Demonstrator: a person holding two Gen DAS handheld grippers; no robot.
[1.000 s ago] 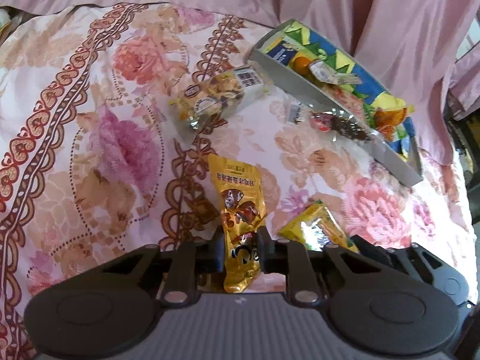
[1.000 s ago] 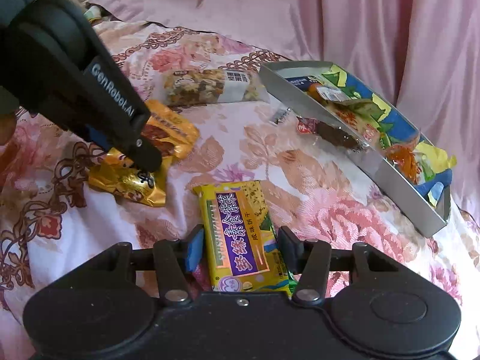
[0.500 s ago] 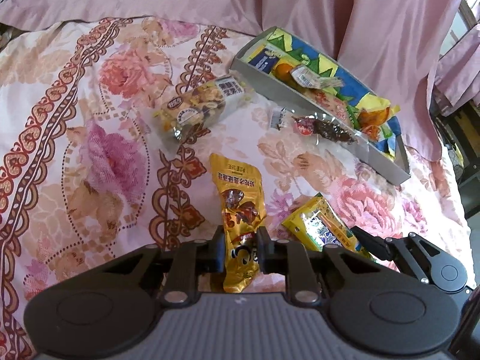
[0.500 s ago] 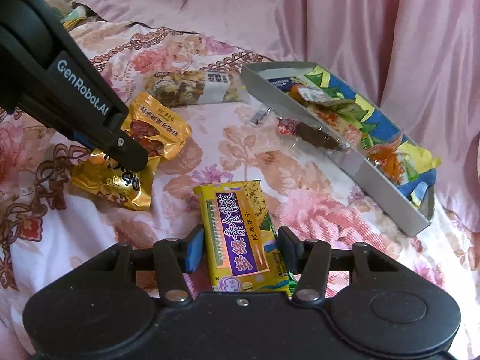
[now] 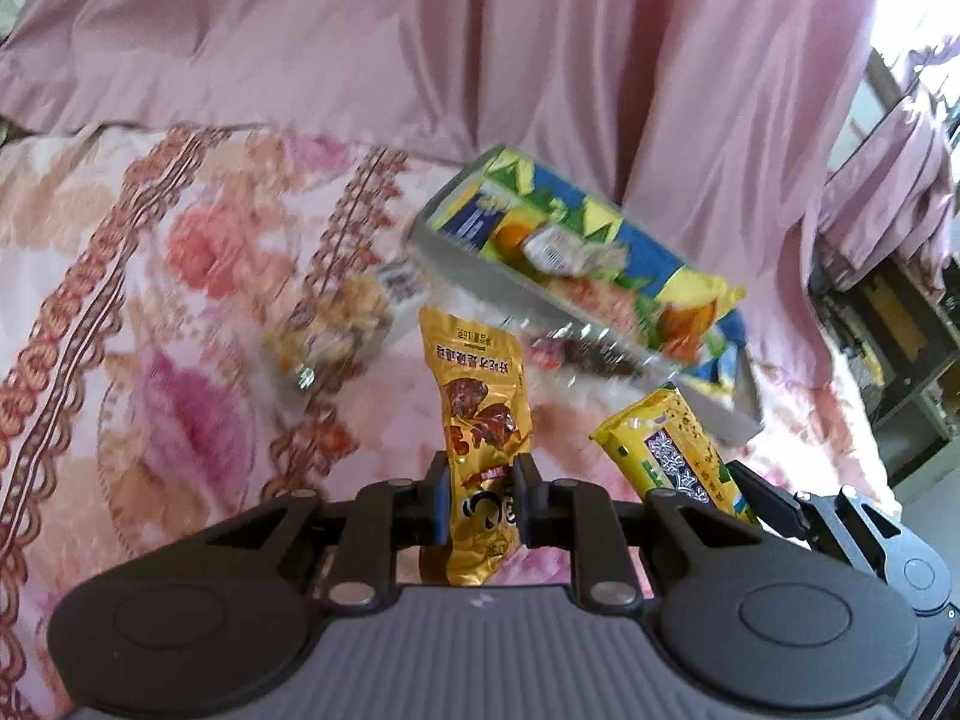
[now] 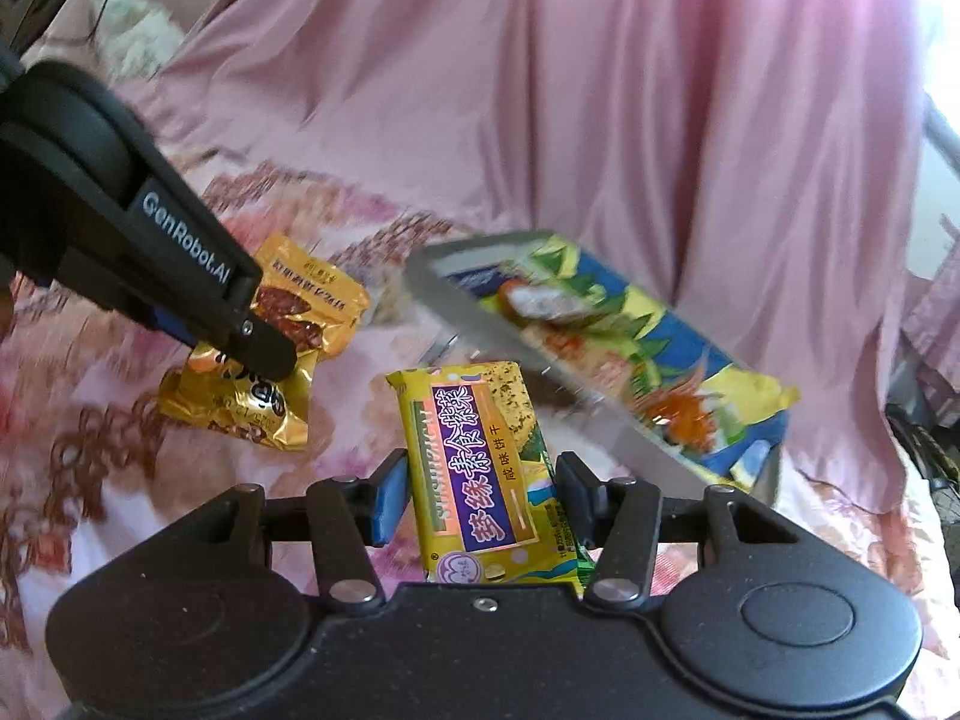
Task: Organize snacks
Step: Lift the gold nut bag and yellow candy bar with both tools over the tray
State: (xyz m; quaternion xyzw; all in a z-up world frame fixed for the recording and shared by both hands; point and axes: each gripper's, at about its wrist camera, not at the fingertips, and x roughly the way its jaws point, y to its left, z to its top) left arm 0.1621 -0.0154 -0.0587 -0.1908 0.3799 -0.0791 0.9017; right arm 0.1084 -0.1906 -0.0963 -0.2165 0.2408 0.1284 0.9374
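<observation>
our left gripper (image 5: 480, 501) clamps its fingers tight on the lower half of a gold snack pouch (image 5: 480, 420), which stands raised clear of the bed. our right gripper (image 6: 477, 501) is closed on a yellow biscuit pack (image 6: 480, 474) with a purple label, blue pads pressed to its sides, the pack likewise lifted. in the left wrist view that pack (image 5: 672, 450) shows just right of the pouch, the two well apart. ahead of both lies a grey tray (image 6: 480, 315) holding a bright blue-and-yellow bag (image 6: 630, 336), with a dark red wrapped sweet (image 5: 576, 354) against the tray's near wall. a clear pack of mixed nuts (image 5: 342, 324) lies blurred to the left. everything rests on a floral bedspread (image 5: 150, 330) in pinks and browns. pink drapes (image 6: 600, 90) hang behind, and a shelf (image 5: 900, 330) stands at the far right by a bright window.
</observation>
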